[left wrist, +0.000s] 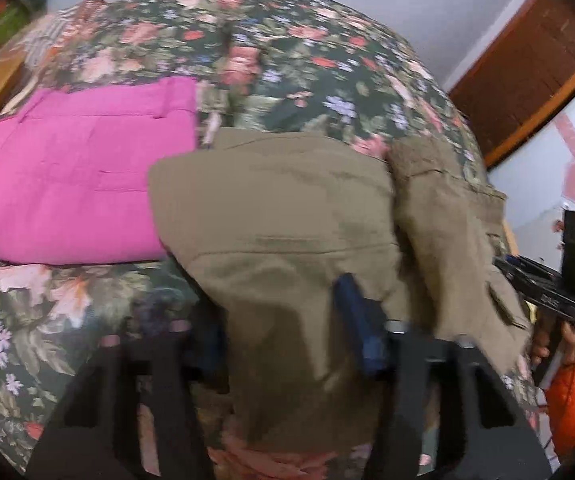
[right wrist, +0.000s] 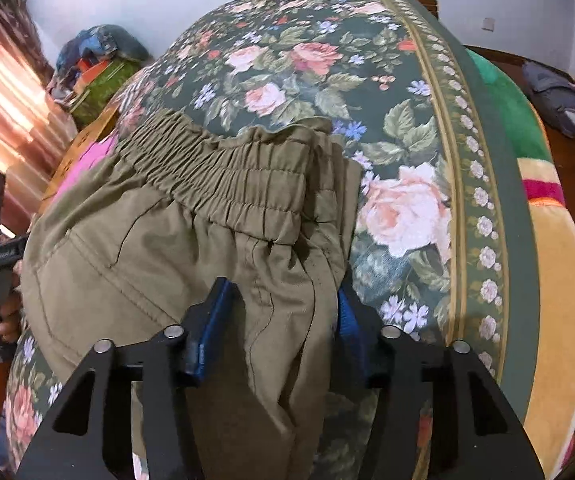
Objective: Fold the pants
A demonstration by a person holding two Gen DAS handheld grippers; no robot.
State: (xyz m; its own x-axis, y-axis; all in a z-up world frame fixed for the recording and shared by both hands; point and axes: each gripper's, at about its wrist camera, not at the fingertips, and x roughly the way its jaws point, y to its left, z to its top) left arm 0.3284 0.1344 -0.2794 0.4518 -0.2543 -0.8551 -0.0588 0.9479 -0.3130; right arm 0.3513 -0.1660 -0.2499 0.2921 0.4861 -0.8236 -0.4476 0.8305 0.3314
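Observation:
Olive-khaki pants (left wrist: pixel 287 220) lie folded on a floral bedspread (left wrist: pixel 287 60). In the right wrist view the pants (right wrist: pixel 191 240) show their elastic waistband (right wrist: pixel 223 176) at the far end. My left gripper (left wrist: pixel 283 320) has the pants' near edge between its fingers; one blue pad (left wrist: pixel 361 320) shows on top of the cloth, the other finger is hidden beneath. My right gripper (right wrist: pixel 277 320) straddles a bunched fold of the pants, blue pads (right wrist: pixel 207 328) on either side with a wide gap. The right gripper also shows in the left wrist view (left wrist: pixel 559 280).
A folded pink garment (left wrist: pixel 75 176) lies on the bed left of the pants. The bed's right edge has a green border (right wrist: pixel 499 200) with a striped blanket (right wrist: pixel 555 264) below. A brown door (left wrist: pixel 527 68) and clutter (right wrist: pixel 95 72) stand beyond.

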